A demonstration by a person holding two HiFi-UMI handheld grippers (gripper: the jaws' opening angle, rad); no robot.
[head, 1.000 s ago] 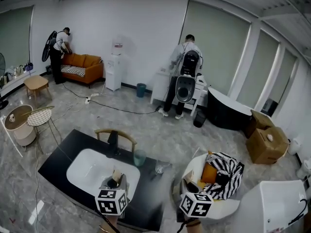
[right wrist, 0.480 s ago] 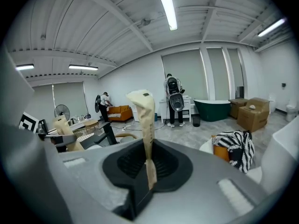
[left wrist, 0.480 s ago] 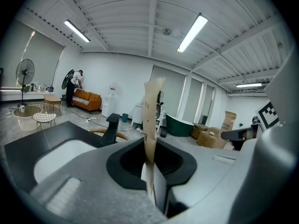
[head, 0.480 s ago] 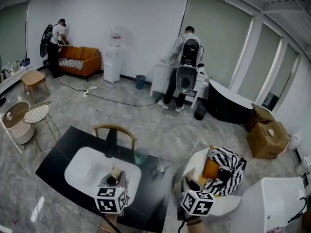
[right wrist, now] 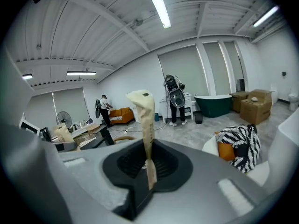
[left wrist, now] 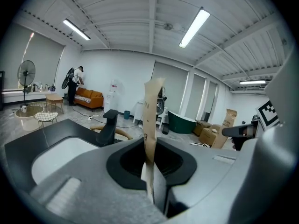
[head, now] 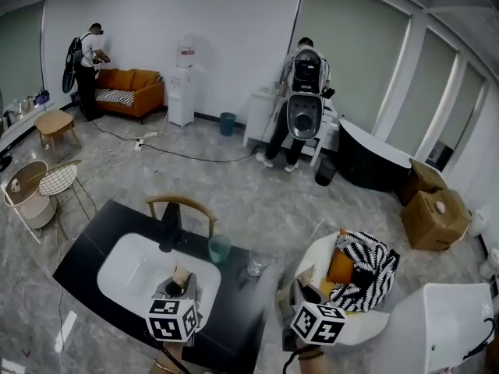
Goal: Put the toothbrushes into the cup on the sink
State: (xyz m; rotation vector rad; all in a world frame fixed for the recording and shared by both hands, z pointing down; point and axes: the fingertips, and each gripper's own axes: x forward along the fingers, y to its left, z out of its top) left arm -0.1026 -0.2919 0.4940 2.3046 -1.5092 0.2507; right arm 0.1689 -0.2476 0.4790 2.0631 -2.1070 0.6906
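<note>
Each hand holds a toothbrush in a tan paper wrapper. My left gripper (head: pixel 181 287) is shut on a wrapped toothbrush (left wrist: pixel 152 120) that stands upright between its jaws, over the near rim of the white sink (head: pixel 129 265). My right gripper (head: pixel 306 288) is shut on a second wrapped toothbrush (right wrist: pixel 145 120), off the right end of the black counter (head: pixel 234 318). A teal cup (head: pixel 219 248) stands on the counter, right of the black faucet (head: pixel 170 228) and beyond the left gripper. The gripper views do not show the cup.
A clear glass (head: pixel 255 265) stands on the counter right of the cup. A wooden chair (head: pixel 179 206) sits behind the counter. A white chair with a striped cushion (head: pixel 366 269) and a white tub (head: pixel 444 326) are on the right. People work far back.
Both grippers have edged forward and a little lower toward the counter, each still gripping its wrapped toothbrush. The head view has shifted slightly.
</note>
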